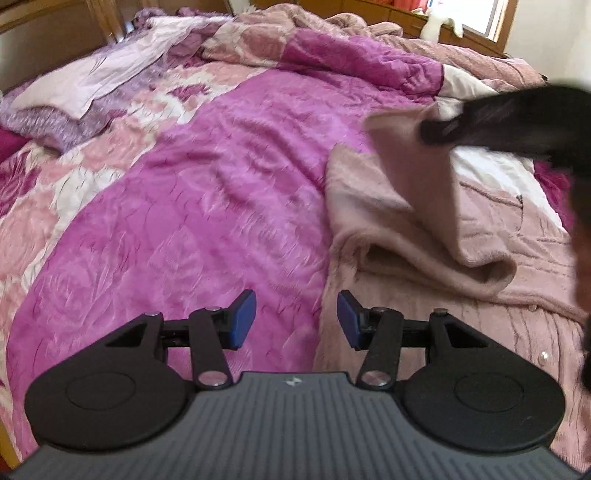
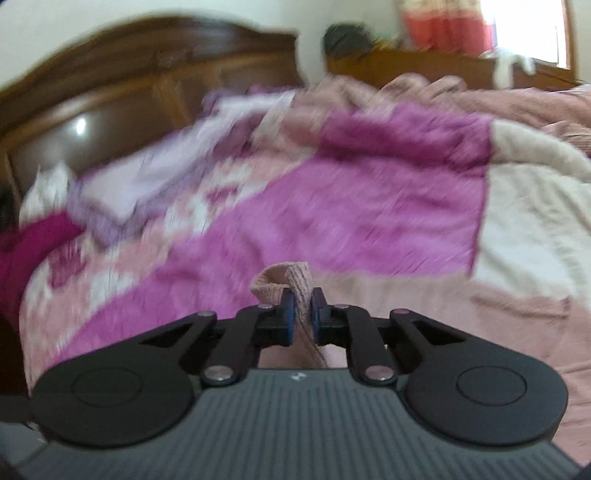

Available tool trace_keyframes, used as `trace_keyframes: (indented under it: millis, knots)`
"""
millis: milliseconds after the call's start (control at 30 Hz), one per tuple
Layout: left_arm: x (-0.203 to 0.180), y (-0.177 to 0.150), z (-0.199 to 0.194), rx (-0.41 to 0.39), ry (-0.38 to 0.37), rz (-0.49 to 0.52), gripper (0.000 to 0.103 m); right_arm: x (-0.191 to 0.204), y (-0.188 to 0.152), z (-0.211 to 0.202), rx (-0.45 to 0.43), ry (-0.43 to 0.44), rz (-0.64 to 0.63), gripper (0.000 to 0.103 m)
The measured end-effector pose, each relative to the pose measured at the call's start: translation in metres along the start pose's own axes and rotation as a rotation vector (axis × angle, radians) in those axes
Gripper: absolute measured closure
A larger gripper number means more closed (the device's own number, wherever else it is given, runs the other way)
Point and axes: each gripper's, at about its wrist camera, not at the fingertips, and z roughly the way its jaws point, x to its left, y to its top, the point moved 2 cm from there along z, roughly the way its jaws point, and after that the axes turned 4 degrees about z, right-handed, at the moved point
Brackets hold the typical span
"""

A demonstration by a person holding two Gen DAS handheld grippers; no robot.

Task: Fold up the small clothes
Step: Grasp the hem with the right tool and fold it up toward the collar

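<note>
A dusty-pink knitted garment [image 1: 424,236] lies on the right side of the bed, one part of it lifted off the pile. In the left wrist view my right gripper [image 1: 434,129] comes in from the right, blurred, and holds that raised flap at its top edge. The right wrist view shows the same gripper [image 2: 303,308] shut on a bunched bit of the pink knit [image 2: 291,282], which loops out above the blue pads. My left gripper [image 1: 296,317] hovers open above the garment's left edge, with nothing between its fingers.
A magenta and pink floral quilt [image 1: 207,177] covers the bed. A lilac pillow [image 1: 92,88] lies at the far left by the wooden headboard [image 2: 147,88]. A rumpled pink blanket [image 1: 424,37] is heaped at the back, under a window [image 1: 502,18].
</note>
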Motion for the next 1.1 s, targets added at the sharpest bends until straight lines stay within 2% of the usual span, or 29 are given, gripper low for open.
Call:
trace_keyframes:
  millis: [233,433,633,767,900,1033,1067,1100]
  knots:
    - [-0.028,0.026,0.002,-0.056,-0.027,0.039,0.046,-0.068,0.03,-0.071,-0.182,-0.121,0.096,0.091]
    - [-0.051,0.044,0.011,-0.097,-0.036,0.095,0.046,-0.134,0.014,-0.112,-0.242,-0.243,0.201,0.091]
    - [-0.066,0.045,0.037,-0.072,-0.003,0.137,0.046,-0.193,-0.045,-0.123,-0.186,-0.356,0.334,0.091]
    - [-0.069,0.035,0.052,-0.047,0.035,0.174,0.046,-0.223,-0.088,-0.12,-0.119,-0.383,0.445,0.091]
    - [-0.07,0.03,0.059,-0.043,0.055,0.207,0.046,-0.24,-0.116,-0.112,-0.07,-0.376,0.526,0.091]
    - [-0.07,0.03,0.059,-0.04,0.061,0.215,0.046,-0.245,-0.127,-0.112,-0.033,-0.341,0.6,0.088]
    - [-0.07,0.03,0.06,-0.039,0.061,0.212,0.046,-0.246,-0.128,-0.115,-0.035,-0.333,0.612,0.087]
    - [-0.07,0.03,0.06,-0.038,0.061,0.211,0.046,-0.246,-0.127,-0.117,-0.039,-0.329,0.619,0.081]
